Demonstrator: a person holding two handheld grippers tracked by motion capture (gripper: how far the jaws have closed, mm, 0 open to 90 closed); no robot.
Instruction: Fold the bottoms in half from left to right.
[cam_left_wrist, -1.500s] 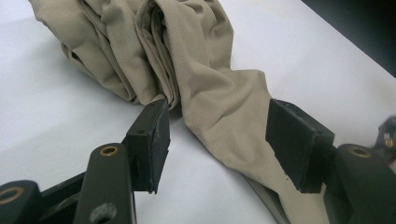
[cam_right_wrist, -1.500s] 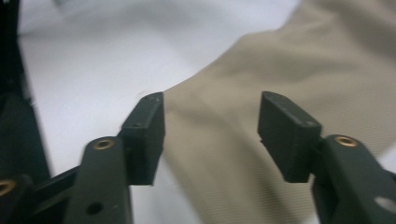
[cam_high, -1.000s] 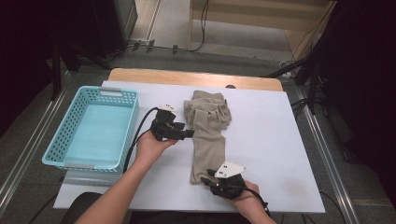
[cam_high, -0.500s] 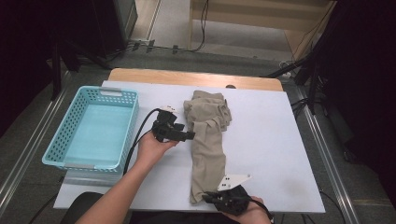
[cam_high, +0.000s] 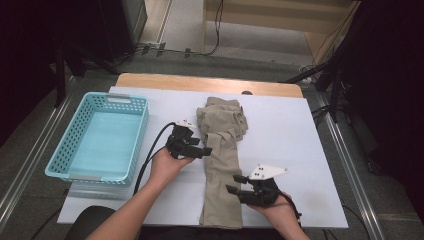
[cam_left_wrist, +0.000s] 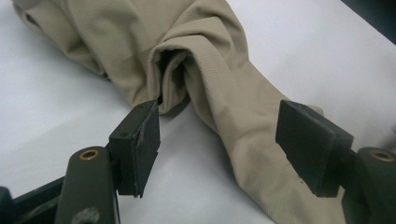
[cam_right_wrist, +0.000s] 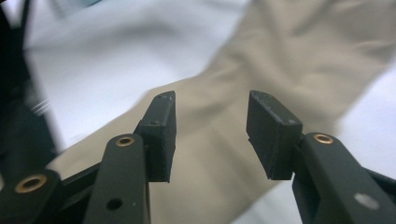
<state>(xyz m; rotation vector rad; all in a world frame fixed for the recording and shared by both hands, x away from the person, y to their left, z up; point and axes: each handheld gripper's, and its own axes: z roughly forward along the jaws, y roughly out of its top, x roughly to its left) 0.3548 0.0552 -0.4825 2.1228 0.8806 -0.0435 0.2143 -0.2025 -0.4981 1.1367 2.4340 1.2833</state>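
Right gripper (cam_high: 239, 186) has lifted off the trousers (cam_high: 222, 160), jaws just opened, empty; left gripper (cam_high: 204, 150) wide, nearer the mid-fold; garment runs lengthwise away

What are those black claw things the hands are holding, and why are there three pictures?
A person holds a grabbing tool in each hand: the left gripper and the right gripper. One camera looks down from above the table; a small camera rides on each tool, looking along its jaws. On the table lie tan trousers and a blue basket. Both tools' jaws have just been opening and grip nothing: the left's stand on either side of the cloth, the right's hang over it.
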